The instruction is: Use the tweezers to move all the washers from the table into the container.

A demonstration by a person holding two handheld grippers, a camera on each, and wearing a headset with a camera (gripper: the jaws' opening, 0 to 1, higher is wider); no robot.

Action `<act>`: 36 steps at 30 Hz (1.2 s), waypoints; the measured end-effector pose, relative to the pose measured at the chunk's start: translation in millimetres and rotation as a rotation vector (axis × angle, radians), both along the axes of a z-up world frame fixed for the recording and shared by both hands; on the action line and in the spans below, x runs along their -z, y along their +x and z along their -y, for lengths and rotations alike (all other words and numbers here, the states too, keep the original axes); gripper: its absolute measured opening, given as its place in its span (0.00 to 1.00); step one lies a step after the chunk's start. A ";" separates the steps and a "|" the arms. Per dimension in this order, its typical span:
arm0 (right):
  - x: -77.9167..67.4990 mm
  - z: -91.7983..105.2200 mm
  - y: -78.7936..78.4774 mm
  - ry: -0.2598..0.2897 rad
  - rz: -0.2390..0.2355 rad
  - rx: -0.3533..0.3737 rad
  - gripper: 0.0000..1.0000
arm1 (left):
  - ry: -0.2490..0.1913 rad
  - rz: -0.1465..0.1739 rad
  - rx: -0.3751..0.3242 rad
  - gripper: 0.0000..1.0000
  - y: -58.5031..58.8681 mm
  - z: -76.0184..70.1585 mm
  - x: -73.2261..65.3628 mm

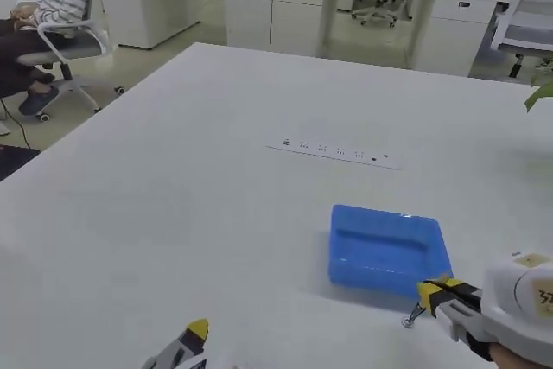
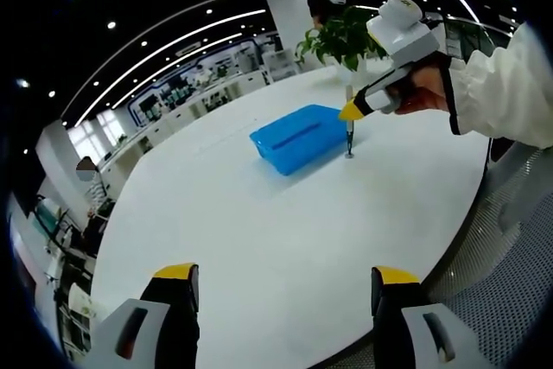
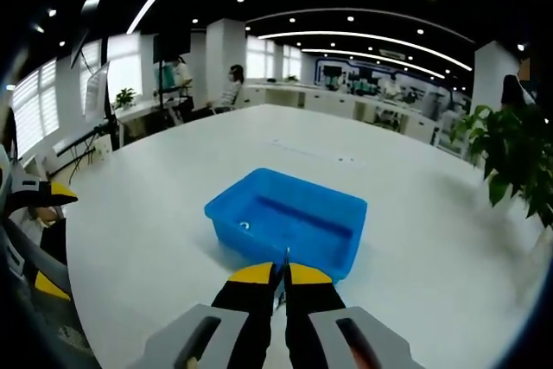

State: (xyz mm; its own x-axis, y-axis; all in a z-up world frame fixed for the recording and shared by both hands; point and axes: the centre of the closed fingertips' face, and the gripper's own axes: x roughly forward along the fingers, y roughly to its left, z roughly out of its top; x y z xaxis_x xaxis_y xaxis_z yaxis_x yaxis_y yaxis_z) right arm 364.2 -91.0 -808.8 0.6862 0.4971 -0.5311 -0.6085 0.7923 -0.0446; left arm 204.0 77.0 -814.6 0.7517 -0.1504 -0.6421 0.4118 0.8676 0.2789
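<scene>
The blue container (image 1: 389,248) sits on the white table (image 1: 173,196), right of centre. My right gripper (image 1: 430,293) hovers just in front of its near right corner, shut on thin metal tweezers (image 1: 413,315) that point down to the tabletop. In the right gripper view the jaws are closed around the tweezers (image 3: 284,267), and a small washer (image 3: 244,225) lies inside the container (image 3: 289,218). My left gripper (image 2: 285,287) is open and holds nothing. It looks across the table at the container (image 2: 298,136) and the right gripper (image 2: 359,110). Its yellow tip (image 1: 197,330) shows low in the head view.
A recessed socket strip (image 1: 333,151) runs across the table behind the container. A person sits on an office chair (image 1: 60,41) at the far left. A leafy plant (image 3: 510,153) stands off to the right. White desks and cabinets line the back.
</scene>
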 end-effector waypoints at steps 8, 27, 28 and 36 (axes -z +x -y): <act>0.8 3.3 1.5 0.033 -0.062 0.024 0.00 | 0.001 0.000 0.008 0.83 -0.7 1.2 0.2; -48.0 2.6 4.6 0.102 -0.005 -0.008 0.00 | 0.010 -0.017 0.013 0.83 -2.2 1.6 2.5; -52.6 3.4 5.8 0.106 0.005 -0.007 0.00 | 0.012 -0.018 0.013 0.83 -2.3 1.3 2.7; -82.9 5.2 27.2 0.179 0.066 0.040 0.00 | 0.014 -0.024 0.011 0.83 -2.5 0.6 3.6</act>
